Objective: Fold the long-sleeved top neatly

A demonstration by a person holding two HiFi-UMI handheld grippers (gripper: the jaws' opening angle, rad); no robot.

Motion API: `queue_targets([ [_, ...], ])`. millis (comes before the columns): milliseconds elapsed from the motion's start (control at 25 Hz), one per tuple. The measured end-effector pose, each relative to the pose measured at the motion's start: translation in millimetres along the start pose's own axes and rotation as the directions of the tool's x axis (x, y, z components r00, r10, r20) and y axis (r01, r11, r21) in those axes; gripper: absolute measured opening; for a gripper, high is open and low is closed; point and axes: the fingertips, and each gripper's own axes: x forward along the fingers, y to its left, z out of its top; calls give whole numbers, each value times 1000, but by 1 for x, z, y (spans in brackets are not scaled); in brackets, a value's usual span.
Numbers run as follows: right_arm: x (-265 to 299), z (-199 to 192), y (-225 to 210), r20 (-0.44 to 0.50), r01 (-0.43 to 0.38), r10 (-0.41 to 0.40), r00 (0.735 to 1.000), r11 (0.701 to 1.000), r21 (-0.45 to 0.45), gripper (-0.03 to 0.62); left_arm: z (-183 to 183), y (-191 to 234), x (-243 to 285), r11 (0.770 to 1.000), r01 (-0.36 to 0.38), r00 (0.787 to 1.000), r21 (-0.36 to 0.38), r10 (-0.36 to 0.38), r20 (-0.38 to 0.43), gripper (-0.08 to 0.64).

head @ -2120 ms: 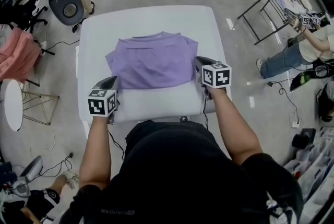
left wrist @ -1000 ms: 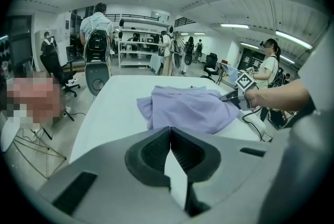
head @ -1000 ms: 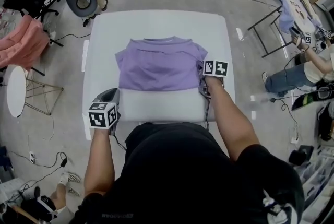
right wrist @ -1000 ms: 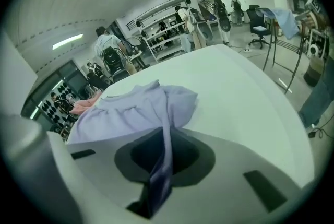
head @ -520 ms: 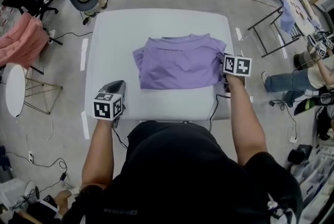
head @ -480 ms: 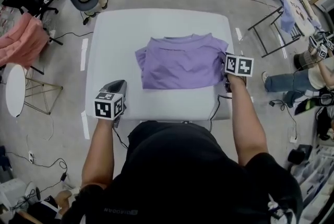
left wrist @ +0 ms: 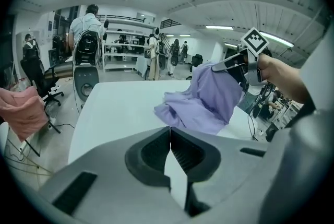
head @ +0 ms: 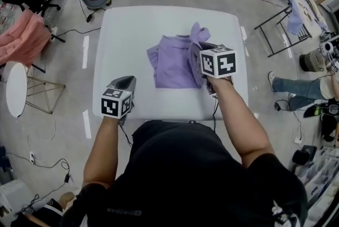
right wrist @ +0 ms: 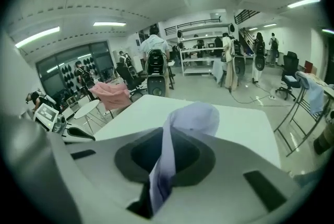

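Two claws here: nearest, the left claw [left wrist: 169, 137] is pinched shut on nothing by the desk [head: 127, 30] front edge; the right claw [right wrist: 159, 165] is clamped on the purple top [head: 172, 64], which lay flat a moment ago; now its right side's hoisted mid-desk, so the sideways fold's probably starting.

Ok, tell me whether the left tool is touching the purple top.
Apart: the left gripper view shows table between the left tool and purple top.

Head view steeply down over white table [head: 132, 25], left gripper view low at near-left edge facing far-right, right gripper view raised, facing far-left, all share table and purple top [head: 172, 62].
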Motion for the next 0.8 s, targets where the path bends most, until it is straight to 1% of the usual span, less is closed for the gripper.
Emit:
queue_targets([
  [80, 30, -2, 40, -27, -27, 26, 999, 999, -27, 41, -4, 11, -7, 1000, -2, 1000, -5, 2, 0, 8],
  [160, 62, -14, 69, -70, -34, 31, 997, 999, -40, 41, -9, 20, -12, 1000, -6, 1000, -16, 6, 0, 8],
  [240, 93, -34, 87, -124, -25, 18, 992, 998, -52, 41, -15, 26, -17, 999, -11, 1000, -30, 11, 0, 8],
  [400, 146, -73, 114, -213, -10, -18, 977, 991, -131, 46, -30, 41, -33, 998, -22, 1000, -53, 22, -7, 8],
  [440, 154, -78, 122, -230, -20, -16, 973, 989, -150, 61, -34, 45, -37, 998, -25, 1000, -57, 24, -10, 8],
  [520, 159, -84, 138, -250, -57, 17, 968, 986, -155, 151, -41, 52, -42, 998, -28, 999, -62, 27, -17, 8],
  [560, 156, -80, 145, -230, -80, 42, 972, 985, -155, 154, -43, 54, -44, 998, -27, 999, -64, 26, -20, 8],
  [600, 152, -72, 152, -190, -99, 66, 980, 981, -167, 155, -45, 57, -44, 998, -24, 1000, -66, 23, -21, 8],
  [680, 140, -57, 161, -117, -126, 103, 988, 970, -208, 155, -47, 64, -43, 997, -18, 1000, -70, 17, -19, 8],
  [800, 112, -56, 154, -74, -136, 121, 990, 959, -248, 139, -37, 68, -36, 998, -3, 1000, -70, 4, 6, 8],
])
